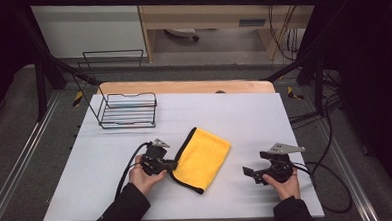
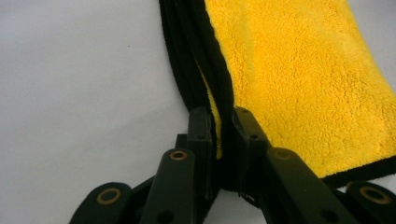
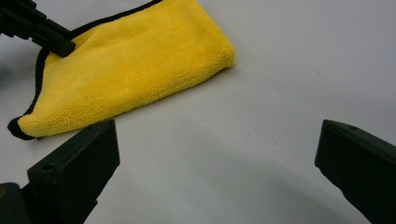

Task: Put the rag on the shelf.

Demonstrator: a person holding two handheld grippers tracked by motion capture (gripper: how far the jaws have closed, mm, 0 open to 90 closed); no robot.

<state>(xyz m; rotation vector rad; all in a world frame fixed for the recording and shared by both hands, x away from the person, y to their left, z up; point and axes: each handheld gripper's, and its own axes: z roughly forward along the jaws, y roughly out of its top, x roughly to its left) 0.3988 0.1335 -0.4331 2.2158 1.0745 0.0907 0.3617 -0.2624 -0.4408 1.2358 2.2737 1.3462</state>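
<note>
At the near edge of the white surface (image 1: 264, 112), a person holds two tongs. Left tongs (image 2: 219, 135) are pinched shut on the black-trimmed edge of a folded yellow cloth (image 1: 202, 157), which lies flat at the middle of the surface. Right tongs (image 1: 249, 173) hover wide open and empty, apart from the cloth's right side. Farther back on the left stands an empty black wire basket (image 1: 127, 111). Grasping looks done; next is probably lifting or unfolding, keeping the layered hem from slipping.
</note>
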